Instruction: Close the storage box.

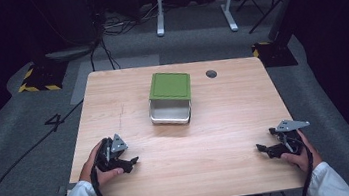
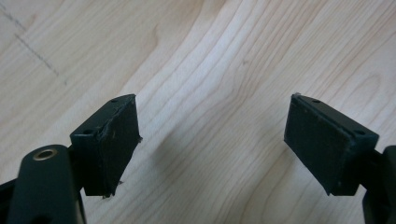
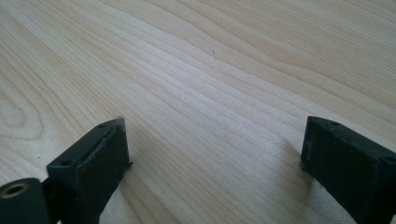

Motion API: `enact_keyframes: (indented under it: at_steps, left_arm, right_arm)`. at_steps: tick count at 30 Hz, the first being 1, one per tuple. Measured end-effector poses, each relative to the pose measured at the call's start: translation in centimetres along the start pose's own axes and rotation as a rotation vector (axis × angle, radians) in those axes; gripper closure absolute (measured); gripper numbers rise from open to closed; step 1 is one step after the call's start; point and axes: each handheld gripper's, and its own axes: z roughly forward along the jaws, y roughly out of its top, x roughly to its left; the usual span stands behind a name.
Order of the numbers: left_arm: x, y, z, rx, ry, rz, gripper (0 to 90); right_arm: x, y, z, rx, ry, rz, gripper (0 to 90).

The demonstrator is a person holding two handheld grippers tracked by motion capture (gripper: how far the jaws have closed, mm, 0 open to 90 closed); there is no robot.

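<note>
A white box with a green lid (image 1: 170, 97) stands on the wooden table (image 1: 225, 117), at the middle towards the far edge. My left gripper (image 1: 131, 162) rests near the table's front left, held by a hand in a white sleeve. Its jaws stand wide apart over bare wood, as the left gripper (image 2: 212, 140) view confirms. My right gripper (image 1: 264, 149) lies near the front right, also held by a hand, and points left. In its own view the right gripper (image 3: 215, 158) is open with only wood grain between the jaws. Both grippers are well short of the box.
A round cable hole (image 1: 211, 74) sits in the table's far right part. Beyond the table are a white desk frame (image 1: 193, 0), cables on the grey floor (image 1: 14, 163), and black stands with yellow-black tape (image 1: 39, 77).
</note>
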Motion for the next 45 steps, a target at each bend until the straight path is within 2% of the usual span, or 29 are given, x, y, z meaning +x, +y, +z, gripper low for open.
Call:
enact_keyframes:
  at_steps: [3, 5, 7, 8, 12, 21, 45]
  left_arm:
    - [0.5, -0.8, 0.1, -0.018, -0.032, -0.055, 18.8]
    - [0.7, -1.2, 0.1, -0.038, -0.035, -0.07, 18.7]
    - [1.0, -1.7, 0.1, -0.057, -0.057, -0.105, 18.6]
    - [1.0, -2.0, 0.1, -0.071, -0.056, -0.104, 18.5]
    - [0.8, -2.1, 0.0, -0.072, -0.045, -0.123, 18.4]
    - [0.7, -2.1, 0.0, -0.072, -0.031, -0.132, 17.8]
    - [0.8, -2.1, 0.0, -0.072, -0.04, -0.129, 17.0]
  right_arm:
    - [0.0, 0.0, 0.0, 0.0, 0.0, 0.0, 7.5]
    - [0.0, 0.0, 0.0, 0.0, 0.001, -0.001, 7.4]
    - [0.0, 0.0, 0.0, 0.0, 0.001, -0.001, 7.5]
    - [0.0, 0.0, 0.0, 0.0, 0.001, -0.001, 7.4]
    - [0.0, 0.0, 0.0, 0.0, 0.001, -0.001, 7.4]
    - [0.0, 0.0, 0.0, 0.0, 0.001, -0.002, 7.4]
    - [0.0, 0.1, 0.1, 0.003, 0.001, 0.0, 6.8]
